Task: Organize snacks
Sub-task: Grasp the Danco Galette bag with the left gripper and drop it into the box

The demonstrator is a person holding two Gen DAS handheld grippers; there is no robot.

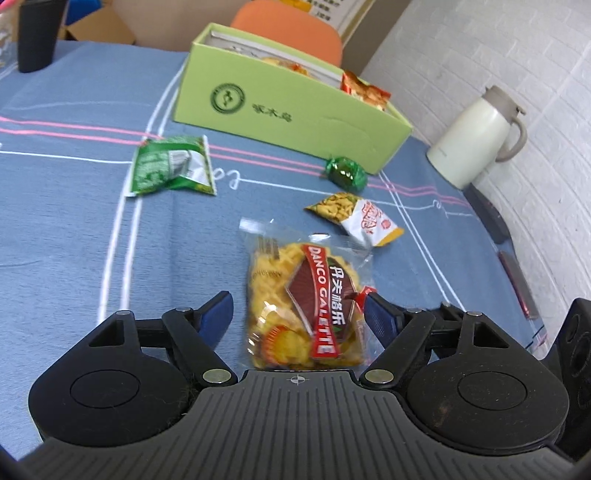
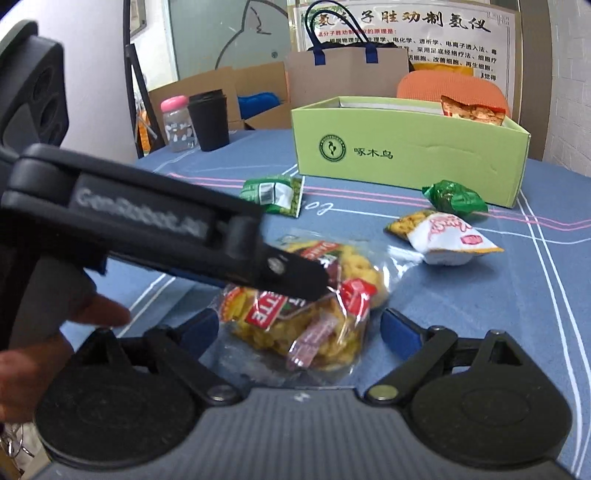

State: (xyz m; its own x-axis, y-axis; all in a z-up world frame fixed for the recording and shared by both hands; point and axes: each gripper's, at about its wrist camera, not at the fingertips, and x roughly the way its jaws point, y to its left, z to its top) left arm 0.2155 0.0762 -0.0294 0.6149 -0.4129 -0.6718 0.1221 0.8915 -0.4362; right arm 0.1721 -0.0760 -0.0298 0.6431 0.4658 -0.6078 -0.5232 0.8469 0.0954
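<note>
Clear packet (image 1: 306, 302) reads "DANCO GALETTE" — green box (image 2: 406, 155) logo printed.

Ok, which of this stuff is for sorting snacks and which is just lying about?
For the job: green box, galette pack, green packet, green foil snack, white-yellow packet.
Lying about: white jug, black cup, pink-lidded jar, paper bag.

An office or meeting room: a printed Chinese wall poster (image 2: 406, 40), stacked brown cardboard boxes (image 2: 218, 88), a lidded black paper coffee cup (image 2: 208, 120), and a cloth-covered blue surface (image 1: 66, 229) beside an orange padded chair (image 1: 291, 31).
</note>
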